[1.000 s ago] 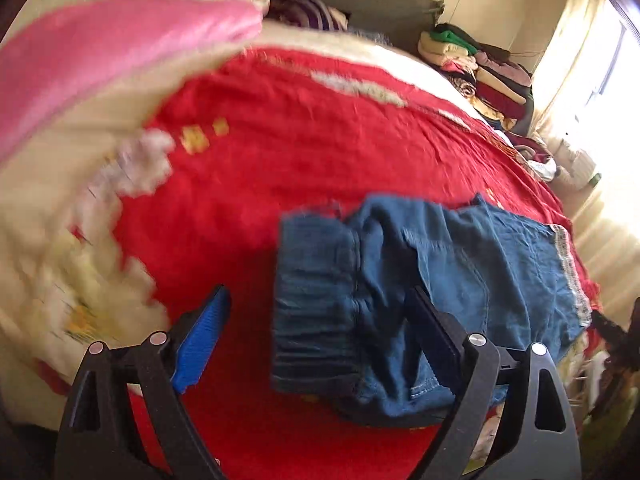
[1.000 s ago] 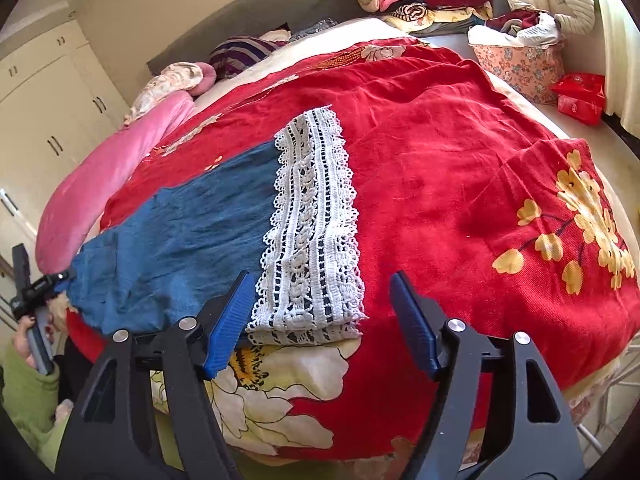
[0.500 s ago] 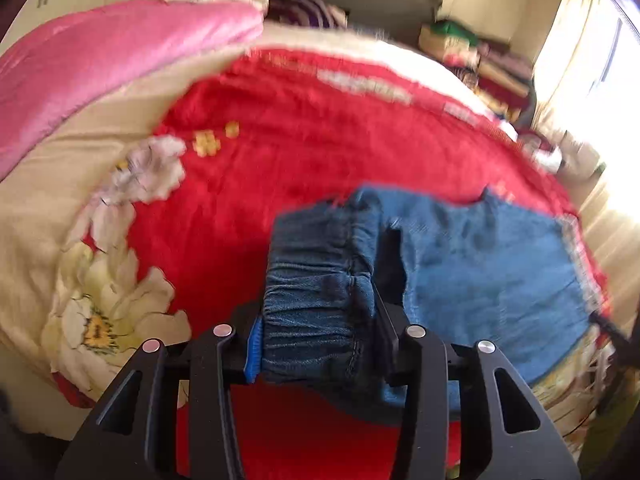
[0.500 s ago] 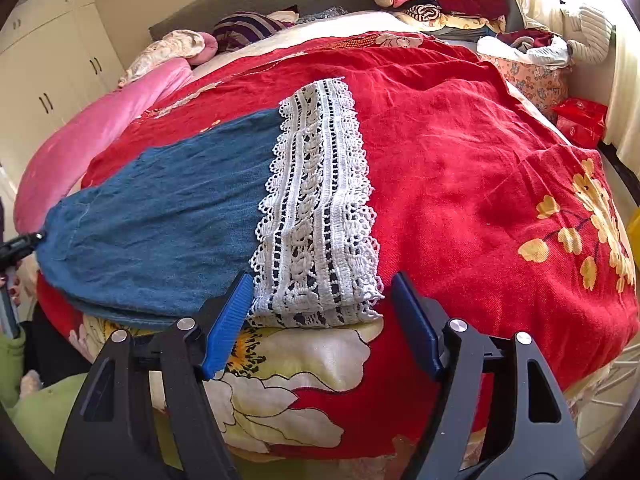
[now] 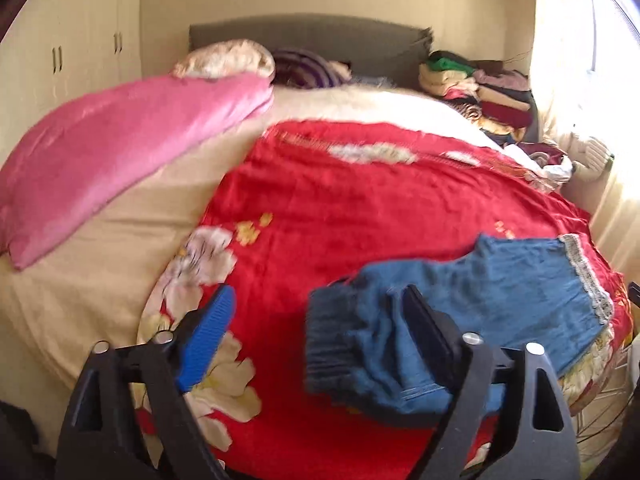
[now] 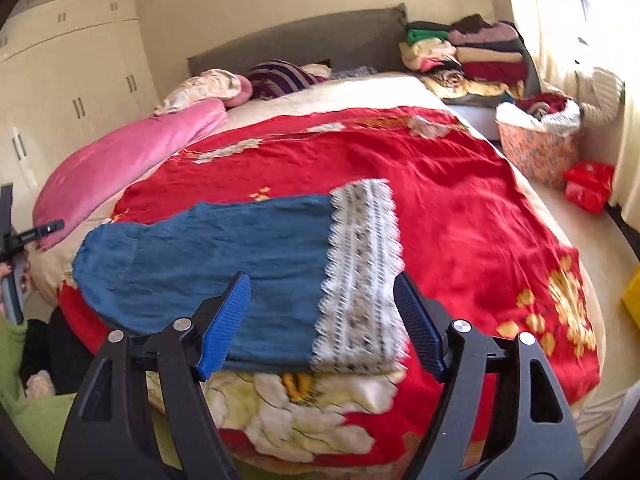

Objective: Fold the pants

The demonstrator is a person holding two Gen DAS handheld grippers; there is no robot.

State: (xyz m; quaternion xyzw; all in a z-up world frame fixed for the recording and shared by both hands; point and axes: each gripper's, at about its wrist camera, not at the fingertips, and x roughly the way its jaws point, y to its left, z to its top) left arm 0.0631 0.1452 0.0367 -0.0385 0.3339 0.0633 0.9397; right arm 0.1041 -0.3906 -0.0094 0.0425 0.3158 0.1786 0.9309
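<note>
The left gripper (image 5: 316, 320) is seen with its jaws spread wide and opening, and nothing is pressed between the pads. Its right finger stands in front of the waistband end of the pants (image 5: 460, 312), while its blue left pad (image 5: 208, 340) hangs over the red blanket (image 5: 360, 208); whether the right finger touches the denim cannot be told. The right gripper (image 6: 322, 320) is likewise held with its jaws apart and opening. The lace-trimmed cuff end of the pants (image 6: 240, 256) is framed between its fingers, but the pads are not closed on the cloth.

The pants are laid flat along the near edge of the bed, on the red blanket (image 6: 460, 208), with the gathered waistband to the left and the white lace trim (image 6: 360, 280) to the right. A large flower print (image 6: 304, 412) is seen on the blanket just below the near edge of the pants.

Further off, a pink quilt (image 5: 120, 148) is spread along the left side of the bed. Pillows (image 5: 224, 60) are set against the grey headboard (image 5: 312, 32) at the far end. A stack of folded clothes (image 6: 472, 52) is piled at the far right corner, and a patterned basket (image 6: 536, 152) is placed on the floor beside the bed.
</note>
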